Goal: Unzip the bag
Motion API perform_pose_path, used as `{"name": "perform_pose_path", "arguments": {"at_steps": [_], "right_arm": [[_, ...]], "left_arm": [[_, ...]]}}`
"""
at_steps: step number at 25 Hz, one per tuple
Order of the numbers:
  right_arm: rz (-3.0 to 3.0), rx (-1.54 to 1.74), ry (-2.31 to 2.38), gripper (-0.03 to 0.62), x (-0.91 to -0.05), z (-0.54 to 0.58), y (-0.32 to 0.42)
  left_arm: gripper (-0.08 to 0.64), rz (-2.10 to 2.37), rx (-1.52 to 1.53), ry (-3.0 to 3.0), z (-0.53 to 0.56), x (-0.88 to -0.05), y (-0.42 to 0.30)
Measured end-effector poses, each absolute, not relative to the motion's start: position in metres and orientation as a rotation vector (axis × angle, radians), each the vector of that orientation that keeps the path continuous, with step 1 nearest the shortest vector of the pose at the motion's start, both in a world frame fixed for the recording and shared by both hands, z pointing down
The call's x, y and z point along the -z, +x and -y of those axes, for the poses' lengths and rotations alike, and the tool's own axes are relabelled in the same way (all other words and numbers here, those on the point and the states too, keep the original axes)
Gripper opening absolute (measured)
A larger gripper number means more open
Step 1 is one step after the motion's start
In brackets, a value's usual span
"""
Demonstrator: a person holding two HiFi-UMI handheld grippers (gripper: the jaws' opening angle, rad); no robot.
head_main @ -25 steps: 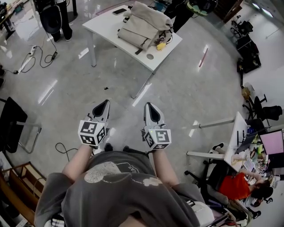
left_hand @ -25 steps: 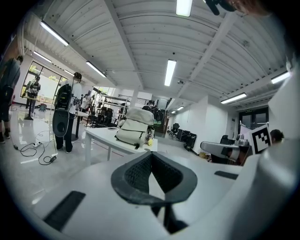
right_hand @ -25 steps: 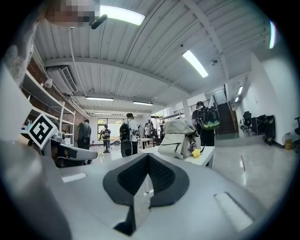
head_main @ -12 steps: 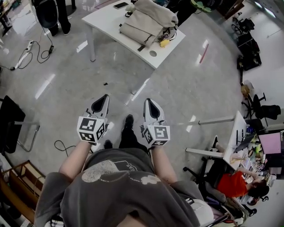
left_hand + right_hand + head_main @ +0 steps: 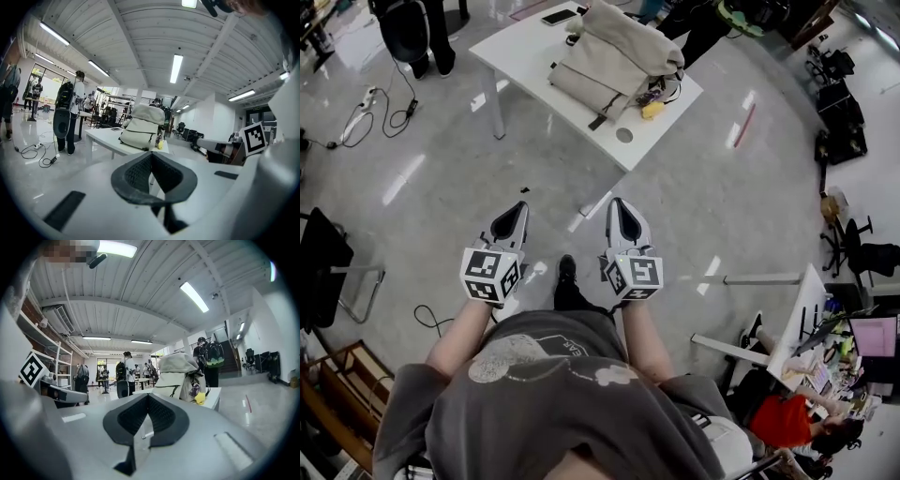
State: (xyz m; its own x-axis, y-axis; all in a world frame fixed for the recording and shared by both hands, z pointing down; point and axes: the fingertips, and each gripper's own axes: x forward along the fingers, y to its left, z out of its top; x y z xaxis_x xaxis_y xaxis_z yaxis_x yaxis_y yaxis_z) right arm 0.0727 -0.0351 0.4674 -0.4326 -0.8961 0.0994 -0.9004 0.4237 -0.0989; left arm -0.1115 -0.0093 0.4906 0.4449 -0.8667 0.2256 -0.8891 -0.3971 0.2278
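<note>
Claws both clenched & empty: left claw [image 5: 513, 220] & right claw [image 5: 624, 216] pointed fwd over grey floor [image 5: 694, 206]. Beige fabric backpack [image 5: 614, 52] sat on white rectangular desk [image 5: 520, 56], well apart but nearer vs 1 s ago; approach only, zip untouched

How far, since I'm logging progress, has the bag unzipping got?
Done: nothing visible; the beige backpack sits on the white table, out of reach. In hand: nothing; the left claw and right claw are both shut and empty, above the floor. Left: approaching the table, then the whole unzipping.
</note>
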Motion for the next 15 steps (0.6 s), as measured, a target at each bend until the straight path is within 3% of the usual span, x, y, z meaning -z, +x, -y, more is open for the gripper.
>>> {"name": "perform_pose_path", "arguments": {"at_steps": [15], "right_arm": [[2.694, -0.263, 1.601, 0.0, -0.465, 0.177, 0.152]], "left_arm": [[0.006, 1.494, -0.142, 2.399, 0.142, -0.486, -0.019]]}}
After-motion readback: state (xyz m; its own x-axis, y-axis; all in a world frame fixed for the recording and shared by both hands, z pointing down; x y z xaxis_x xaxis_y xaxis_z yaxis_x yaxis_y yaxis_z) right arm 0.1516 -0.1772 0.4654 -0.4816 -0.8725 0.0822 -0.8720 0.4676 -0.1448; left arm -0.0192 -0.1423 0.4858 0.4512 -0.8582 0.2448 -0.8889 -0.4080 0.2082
